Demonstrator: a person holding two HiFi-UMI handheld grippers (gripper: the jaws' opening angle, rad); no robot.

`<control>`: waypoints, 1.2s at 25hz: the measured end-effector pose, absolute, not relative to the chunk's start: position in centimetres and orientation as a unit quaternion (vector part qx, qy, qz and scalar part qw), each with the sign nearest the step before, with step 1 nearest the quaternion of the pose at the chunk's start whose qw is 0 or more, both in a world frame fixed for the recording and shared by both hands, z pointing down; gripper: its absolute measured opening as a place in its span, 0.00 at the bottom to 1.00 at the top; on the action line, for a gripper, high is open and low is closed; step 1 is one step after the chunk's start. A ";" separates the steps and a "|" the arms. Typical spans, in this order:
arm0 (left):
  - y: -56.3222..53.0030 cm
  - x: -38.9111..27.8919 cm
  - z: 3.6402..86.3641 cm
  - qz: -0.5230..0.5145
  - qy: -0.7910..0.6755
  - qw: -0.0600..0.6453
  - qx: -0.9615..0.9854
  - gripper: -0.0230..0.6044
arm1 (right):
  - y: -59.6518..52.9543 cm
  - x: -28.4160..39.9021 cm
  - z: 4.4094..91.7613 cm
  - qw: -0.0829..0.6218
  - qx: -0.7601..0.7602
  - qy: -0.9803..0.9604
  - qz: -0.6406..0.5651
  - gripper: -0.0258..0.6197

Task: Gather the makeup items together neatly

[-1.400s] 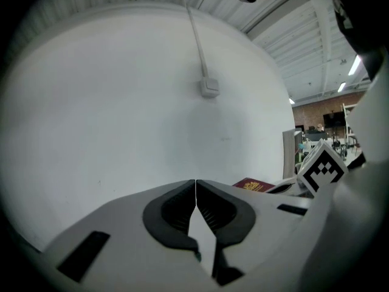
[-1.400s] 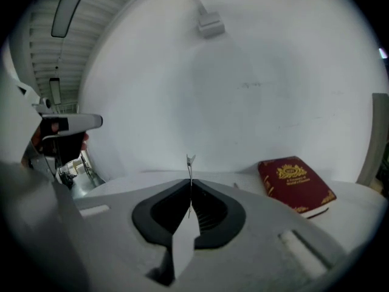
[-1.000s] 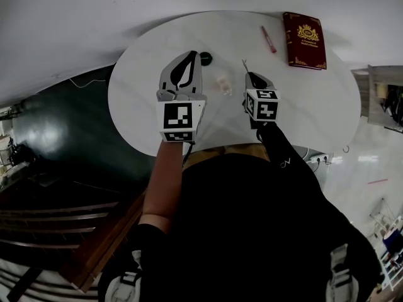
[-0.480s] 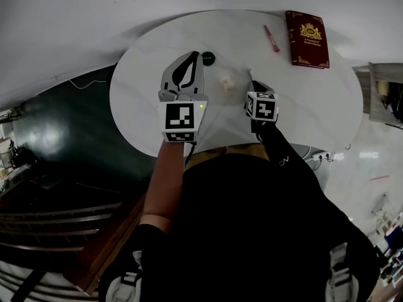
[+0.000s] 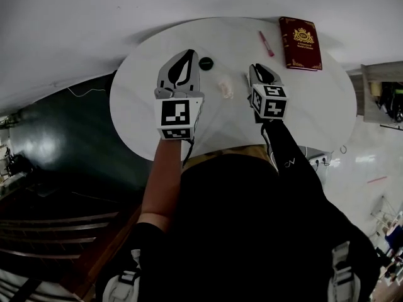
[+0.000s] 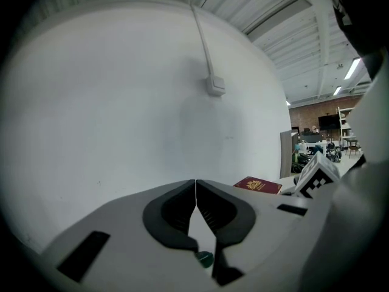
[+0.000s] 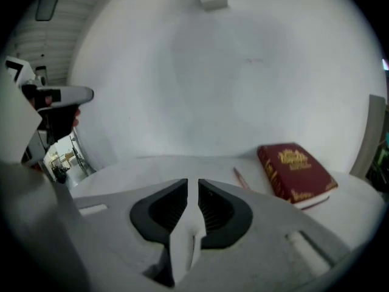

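- A round dark compact [image 5: 206, 62] is lying flat on the far part of the table, just beyond the tips of the left gripper; its lid is showing a greenish sheen in the left gripper view.
- A small pale, translucent item [image 5: 225, 90] is resting nearer the person, between the two grippers and apart from the compact.
- A thin dark item [image 5: 246, 78], too small to identify, is lying just beside the right gripper.
- A slim red stick [image 5: 266, 43], pencil-like, is lying well apart from these, just beside the book.
- The left gripper [image 5: 188, 54] is hovering over the table with its jaws closed tip to tip, holding nothing.
- The right gripper [image 5: 258, 69] is hovering with its jaws standing slightly apart; they have just been opening, and nothing is sitting between them.
- A dark red hardback book [image 5: 301, 43] with a gold crest is lying at the far right of the round white table [image 5: 315, 99].
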State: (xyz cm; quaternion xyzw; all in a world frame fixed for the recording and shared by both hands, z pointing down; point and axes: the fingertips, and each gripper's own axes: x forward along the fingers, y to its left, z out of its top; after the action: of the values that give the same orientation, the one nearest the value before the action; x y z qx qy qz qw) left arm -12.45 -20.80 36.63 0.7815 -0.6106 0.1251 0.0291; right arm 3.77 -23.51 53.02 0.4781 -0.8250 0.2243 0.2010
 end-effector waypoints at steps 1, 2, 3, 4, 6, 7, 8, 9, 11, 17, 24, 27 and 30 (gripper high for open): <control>-20.9 -12.6 36.3 0.122 -0.612 0.026 0.781 0.05 | -24.1 3.5 51.0 0.188 0.477 -0.834 0.201 0.10; -20.9 -12.7 36.0 0.119 -0.613 0.024 0.780 0.05 | -24.5 3.2 49.2 0.177 0.476 -0.843 0.179 0.10; -21.0 -12.8 35.7 0.116 -0.615 0.023 0.780 0.05 | -24.8 3.0 47.5 0.166 0.475 -0.849 0.161 0.10; -21.0 -12.9 35.4 0.114 -0.615 0.021 0.780 0.05 | -24.9 2.7 46.0 0.155 0.472 -0.856 0.145 0.10; -21.1 -13.1 34.9 0.110 -0.616 0.014 0.780 0.05 | -24.8 2.0 43.3 0.133 0.463 -0.868 0.119 0.10; -21.2 -13.2 34.6 0.108 -0.616 0.010 0.780 0.05 | -24.7 1.6 42.1 0.125 0.457 -0.874 0.106 0.10; -21.2 -13.4 34.4 0.108 -0.617 0.009 0.779 0.05 | -24.5 1.2 41.1 0.119 0.452 -0.879 0.093 0.10; -21.3 -13.6 34.3 0.107 -0.619 0.009 0.778 0.05 | -24.3 0.8 40.2 0.116 0.447 -0.883 0.080 0.10; -21.4 -14.1 34.3 0.107 -0.623 0.011 0.775 0.05 | -24.1 0.2 39.4 0.116 0.439 -0.889 0.066 0.10; -21.4 -14.7 34.3 0.102 -0.625 0.010 0.774 0.05 | -23.0 -3.6 42.0 0.191 0.344 -0.918 0.052 0.10; -21.4 -16.0 36.7 0.108 -0.635 0.030 0.765 0.05 | -21.6 -9.4 49.6 0.346 0.163 -0.924 -0.003 0.10; -20.9 -17.2 38.1 0.100 -0.643 0.060 0.757 0.05 | -21.6 -10.6 53.1 0.406 0.113 -0.907 -0.011 0.13; -20.7 -19.1 38.3 0.084 -0.660 0.066 0.744 0.05 | -22.3 -12.2 55.9 0.443 0.073 -0.893 -0.020 0.16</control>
State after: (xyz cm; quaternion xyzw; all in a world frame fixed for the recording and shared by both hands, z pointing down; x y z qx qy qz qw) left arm -19.09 -20.68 38.28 0.7437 -0.6599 0.0843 0.0658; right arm -12.17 -22.25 55.86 0.0727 -0.8934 -0.0203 0.4429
